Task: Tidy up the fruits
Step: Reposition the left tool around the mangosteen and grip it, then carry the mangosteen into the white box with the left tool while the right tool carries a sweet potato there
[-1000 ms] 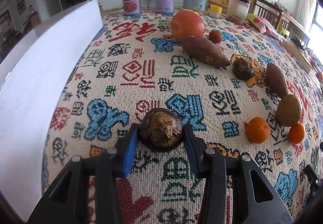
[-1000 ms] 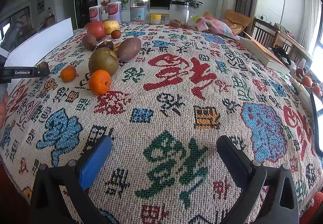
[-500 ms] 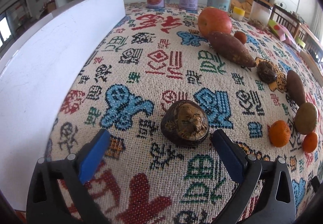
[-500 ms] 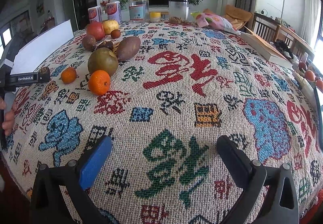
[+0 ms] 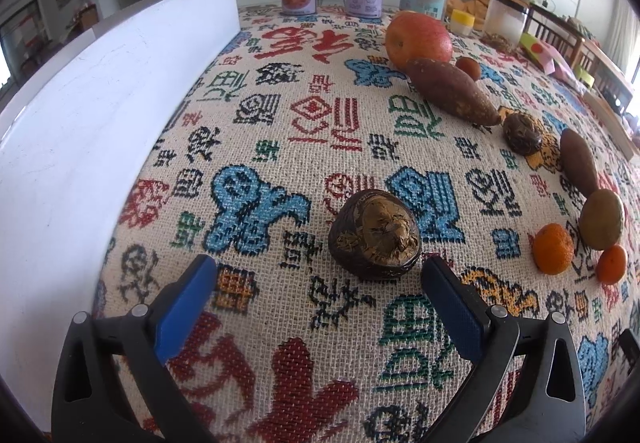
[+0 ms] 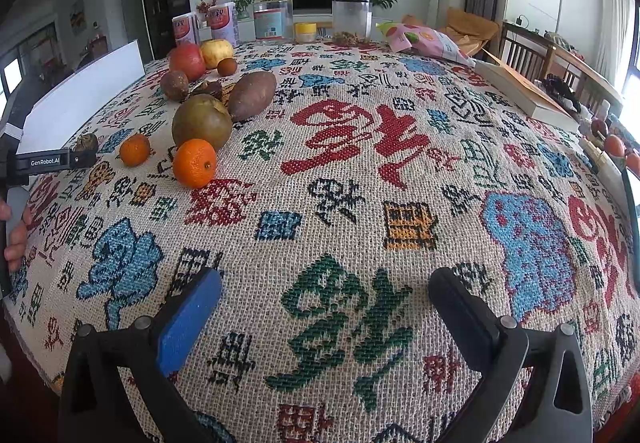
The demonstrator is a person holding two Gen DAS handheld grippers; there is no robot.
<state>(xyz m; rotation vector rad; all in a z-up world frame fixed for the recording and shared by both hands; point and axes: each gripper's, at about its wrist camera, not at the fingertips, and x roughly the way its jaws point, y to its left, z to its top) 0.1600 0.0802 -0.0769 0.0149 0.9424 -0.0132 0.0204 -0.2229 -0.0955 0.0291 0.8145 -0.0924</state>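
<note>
- The table (image 5: 352, 115) fills both views, draped in a woven cloth busy with red, blue and green characters.
- A long white board (image 5: 100, 91) stands along the table's edge, running off the left of the left wrist view; its near end is cut off.
- Left claw (image 5: 316, 283) sits low over the cloth, jaws wide apart and gripping nothing.
- Right claw (image 6: 324, 295) hovers over a bare stretch of cloth, jaws wide as well, well apart from all the fruit.
- Big red apple (image 5: 418, 37) at the far end of the fruit line, with a long brown sweet potato (image 5: 452, 91) just in front of it, seemingly touching.
- A second, smaller brown tuber (image 5: 578, 161) lies further right, and a greenish-brown round fruit (image 5: 602, 219) sits just below it.
- The dark wrinkled fruit (image 5: 374, 235) rests on the cloth just ahead of the left claw, nearer the right finger (image 5: 450, 309) and apart from the rest; its shell is dark brown with a paler, crumpled golden patch facing the camera.
- From the right wrist view that same fruit is mostly hidden behind the left gripper's arm.
- A second wrinkled dark fruit (image 5: 522, 133) lies beside the sweet potato's tip.
- Two mandarins: the larger mandarin (image 5: 554, 249) beside the greenish fruit, the smaller mandarin (image 5: 612, 263) near the frame edge.
- A small reddish-brown fruit (image 5: 468, 67) peeks out behind the sweet potato, too small to name.
</note>
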